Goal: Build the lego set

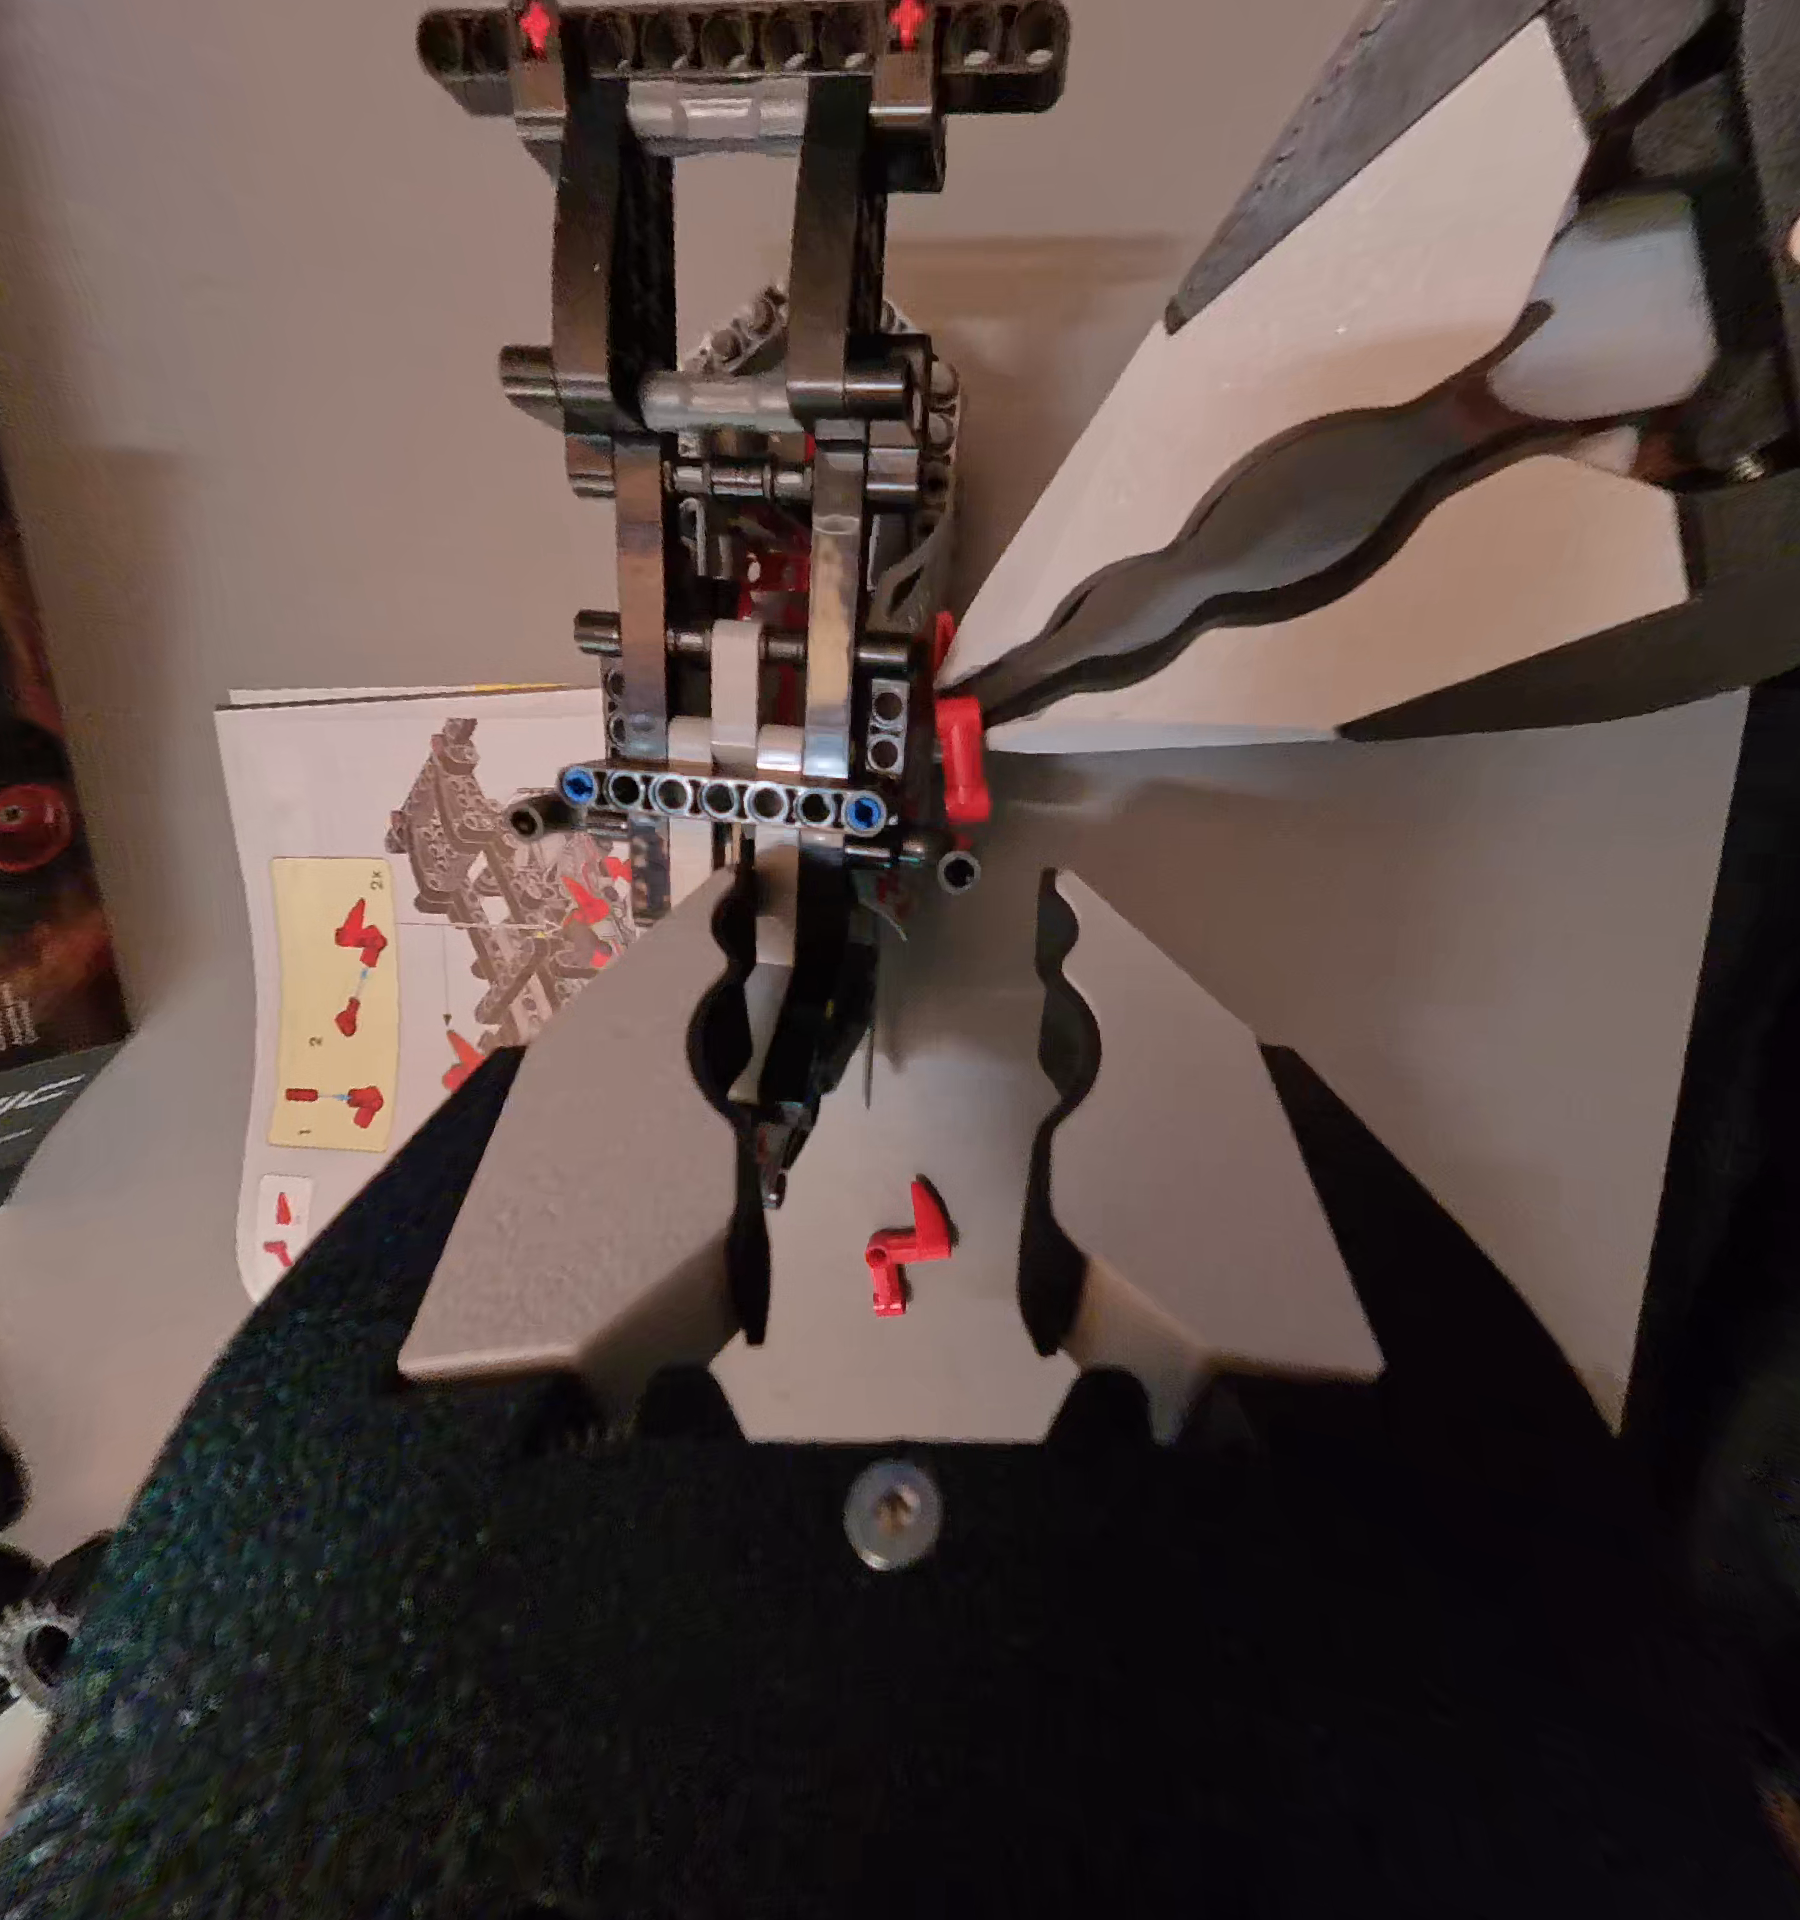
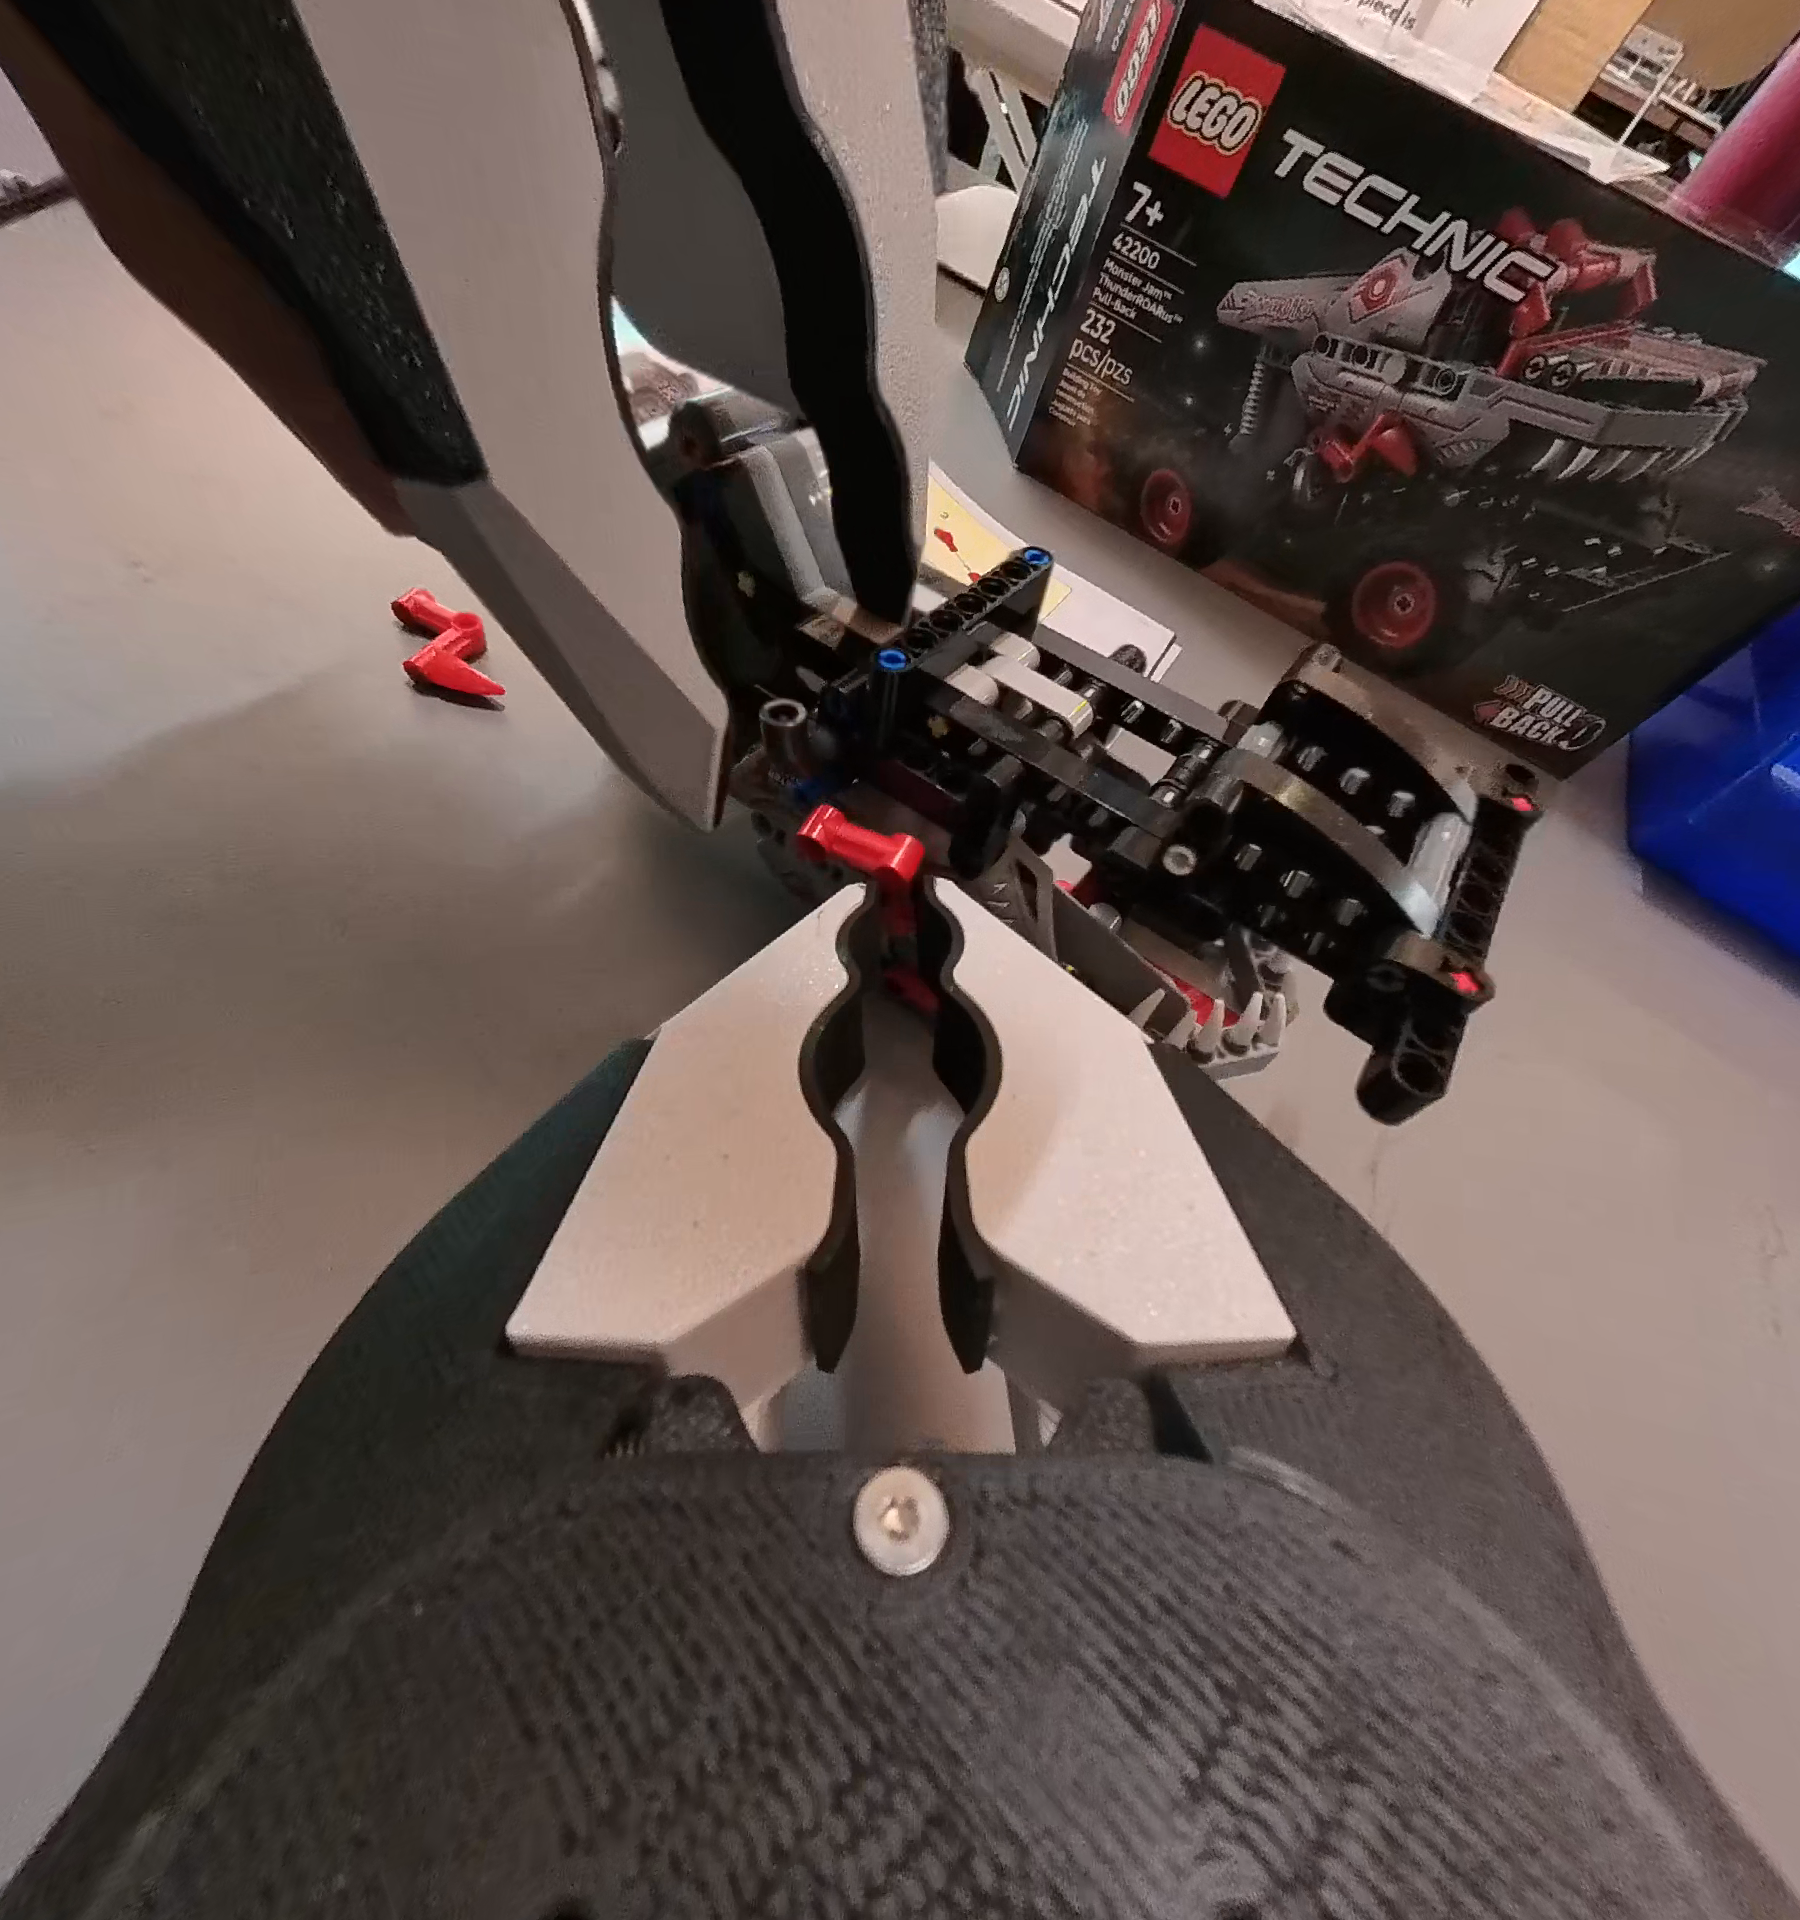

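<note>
A partly built black Lego Technic truck chassis (image 2: 1135,790) lies on a grey table (image 2: 148,935); no wheels or body panels are fitted, so I judge much of the build remains. Left of all the fingers lies a loose red claw piece (image 2: 449,649). Next, the left gripper (image 1: 875,1039), jaws wide, presses one finger (image 1: 605,1122) against the chassis end. Just right, the right gripper (image 2: 891,935) pinches a red connector piece (image 2: 860,842) at the chassis side, apparently mid-fitting. Beyond the fingertips stands the set's box (image 2: 1395,364).
</note>
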Available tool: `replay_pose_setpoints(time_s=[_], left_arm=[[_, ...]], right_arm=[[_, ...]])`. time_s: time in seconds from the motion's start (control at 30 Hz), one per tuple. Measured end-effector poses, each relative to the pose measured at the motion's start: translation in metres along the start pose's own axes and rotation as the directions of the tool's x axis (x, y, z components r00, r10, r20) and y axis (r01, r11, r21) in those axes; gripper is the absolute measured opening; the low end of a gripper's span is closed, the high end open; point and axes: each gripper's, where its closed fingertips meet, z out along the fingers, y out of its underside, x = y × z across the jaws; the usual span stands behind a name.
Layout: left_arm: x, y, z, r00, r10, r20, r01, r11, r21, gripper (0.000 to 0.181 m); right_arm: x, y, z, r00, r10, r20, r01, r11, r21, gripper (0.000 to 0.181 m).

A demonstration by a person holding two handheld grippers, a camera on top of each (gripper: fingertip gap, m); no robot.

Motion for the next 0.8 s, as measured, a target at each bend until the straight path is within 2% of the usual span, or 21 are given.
replay_pose_setpoints(time_s=[0.23, 0.47, 0.6, 0.8], left_arm=[[-0.0012, -0.0036, 0.0006, 0.999, -0.043, 0.018, 0.042, 0.998, 0.048, 0.051], [-0.0001, -0.0053, 0.0043, 0.989, -0.046, 0.142, 0.027, 0.991, 0.132, 0.057], [-0.0036, -0.0079, 0.0044, 0.979, -0.088, 0.182, 0.051, 0.979, 0.200, 0.050], [-0.0064, -0.0076, 0.0042, 0.972, -0.098, 0.213, 0.048, 0.973, 0.227, 0.045]], right_arm=[[0.0021, -0.0008, -0.0009, 1.000, 0.014, -0.004, -0.014, 1.000, 0.008, 0.005], [-0.0007, -0.0015, -0.0012, 1.000, 0.027, -0.001, -0.027, 1.000, 0.007, 0.005], [-0.0039, -0.0011, -0.0002, 1.000, 0.008, -0.006, -0.008, 1.000, -0.002, 0.005], [-0.0035, -0.0013, 0.0001, 1.000, 0.012, -0.012, -0.012, 1.000, -0.003, 0.005]])
